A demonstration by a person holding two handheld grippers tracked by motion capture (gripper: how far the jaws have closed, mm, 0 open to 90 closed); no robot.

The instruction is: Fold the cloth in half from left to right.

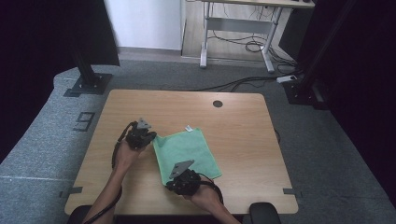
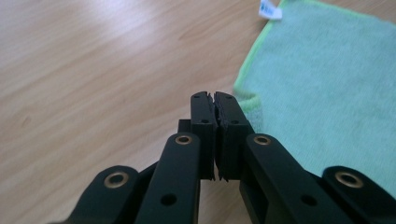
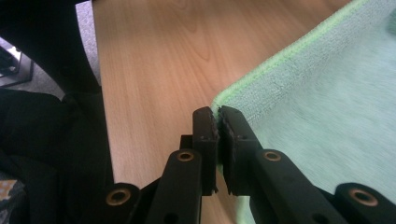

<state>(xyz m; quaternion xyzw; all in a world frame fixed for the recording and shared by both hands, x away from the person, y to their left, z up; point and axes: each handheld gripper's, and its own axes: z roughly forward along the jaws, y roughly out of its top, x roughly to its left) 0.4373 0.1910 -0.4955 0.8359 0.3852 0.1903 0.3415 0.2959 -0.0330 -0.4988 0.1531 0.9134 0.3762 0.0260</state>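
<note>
On the wooden table (image 1: 233, 140), the left gripper (image 1: 148, 138) sits at the green cloth's (image 1: 187, 151) far left corner, jaws pressed together; whether they pinch the hem cannot be told. The cloth lies flat at the table's middle. The right gripper (image 1: 180, 183) is at its near left corner, jaws likewise closed at the edge. The left gripper view shows the cloth's white tag (image 2: 271, 10). A cable hole (image 1: 217, 103) lies beyond, well apart.
</note>
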